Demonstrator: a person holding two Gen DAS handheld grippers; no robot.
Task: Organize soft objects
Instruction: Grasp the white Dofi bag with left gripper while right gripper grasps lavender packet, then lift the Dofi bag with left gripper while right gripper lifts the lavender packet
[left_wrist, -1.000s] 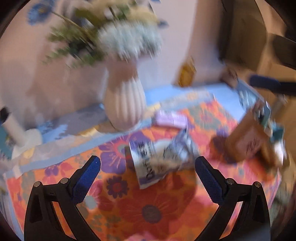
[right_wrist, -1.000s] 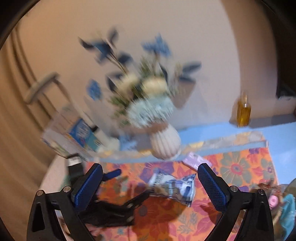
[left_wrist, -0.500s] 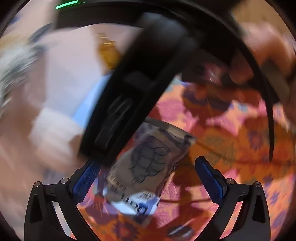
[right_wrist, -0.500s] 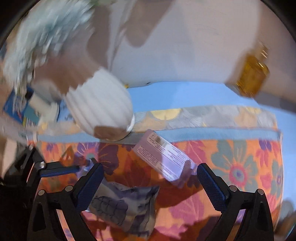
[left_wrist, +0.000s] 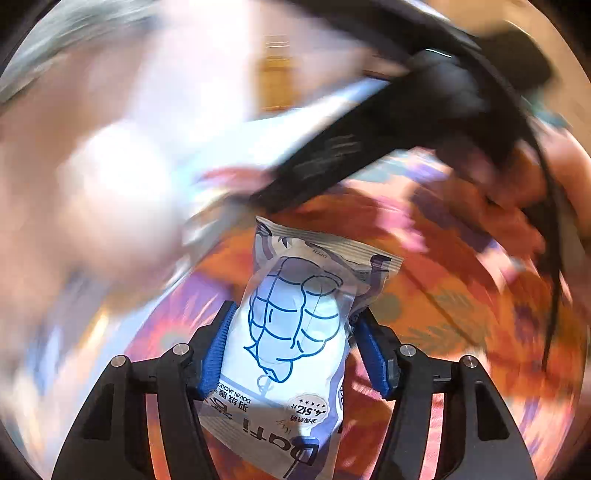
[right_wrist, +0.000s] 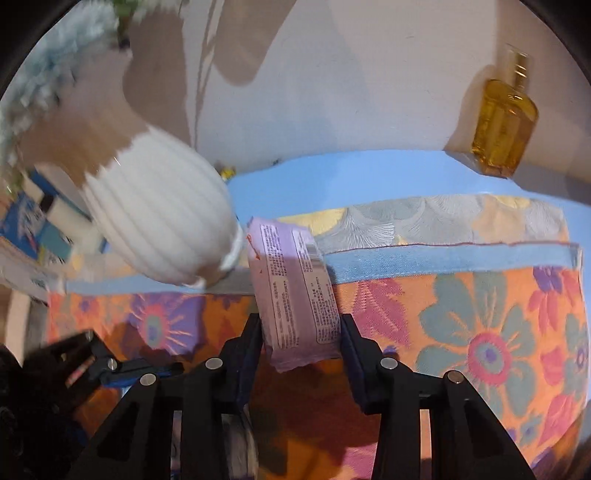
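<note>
Your left wrist camera looked steeply down along its fingers, very close to the floral cloth (left_wrist: 454, 295). Your right wrist camera also sat low and close, facing the wall (right_wrist: 369, 74). Both views shared that cloth (right_wrist: 480, 332); the left gripper (right_wrist: 110, 365) showed in the right view.

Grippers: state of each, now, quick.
Left gripper: jaws closing on the white down-jacket wipes pack, pads touching its sides.
Right gripper: jaws closing on the purple packet.
</note>
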